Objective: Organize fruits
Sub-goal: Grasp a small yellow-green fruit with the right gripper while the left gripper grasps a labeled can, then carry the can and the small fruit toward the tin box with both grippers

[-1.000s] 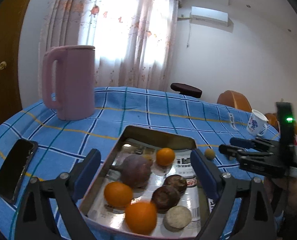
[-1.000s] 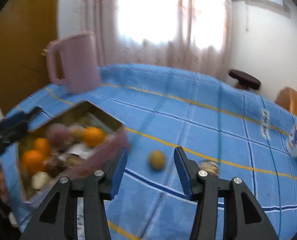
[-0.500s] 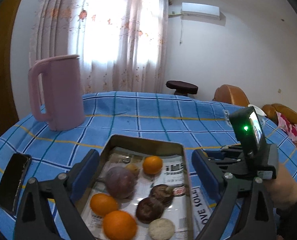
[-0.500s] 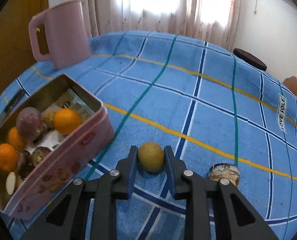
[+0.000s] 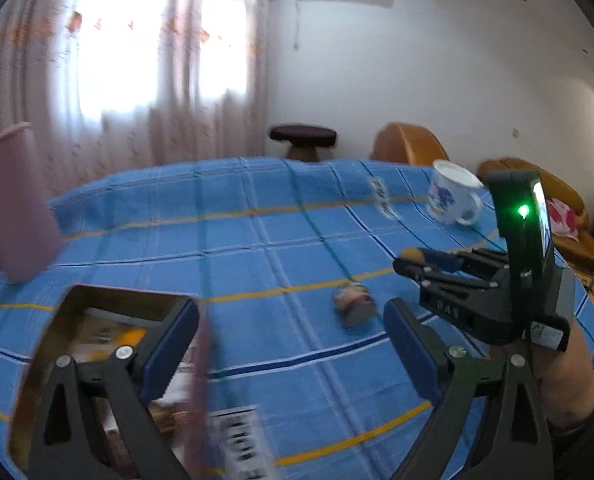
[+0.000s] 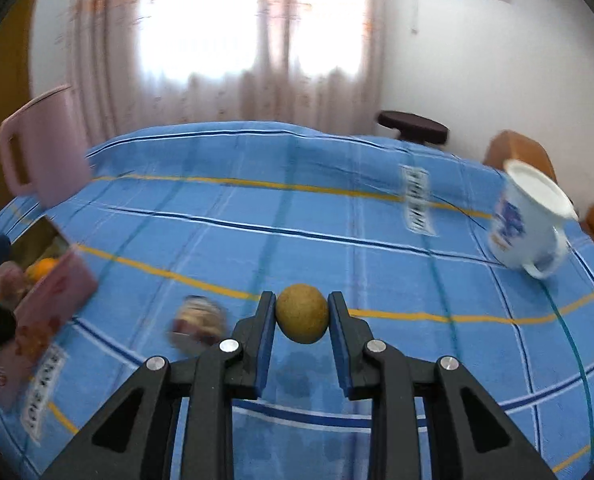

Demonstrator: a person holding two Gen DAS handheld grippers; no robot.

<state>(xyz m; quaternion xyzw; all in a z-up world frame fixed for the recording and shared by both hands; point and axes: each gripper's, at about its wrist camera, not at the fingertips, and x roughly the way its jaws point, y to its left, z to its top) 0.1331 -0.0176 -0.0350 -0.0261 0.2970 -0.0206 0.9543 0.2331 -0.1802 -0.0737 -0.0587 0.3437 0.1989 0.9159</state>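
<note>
My right gripper (image 6: 301,309) is shut on a small yellow-brown round fruit (image 6: 301,319) and holds it above the blue checked tablecloth, its shadow on the cloth below. In the left wrist view that same right gripper (image 5: 407,259) shows at the right, its tips pinched together. My left gripper (image 5: 291,334) is open and holds nothing, hanging over the cloth. The pink tin (image 6: 53,296) with oranges and dark fruits stands at the left; its corner (image 5: 97,300) lies under my left finger. A small round brownish item (image 5: 353,305) lies on the cloth between my left fingers, further out.
A pink jug (image 6: 43,148) stands at the back left. A white mug with a blue print (image 6: 529,224) stands at the right near the table edge. A dark stool (image 5: 303,138) and orange chairs (image 5: 411,144) stand beyond the table.
The right gripper closed on the yellow-brown fruit and lifted it off the cloth. Both views have swung to the right, so the tin has slid toward the left edge.
</note>
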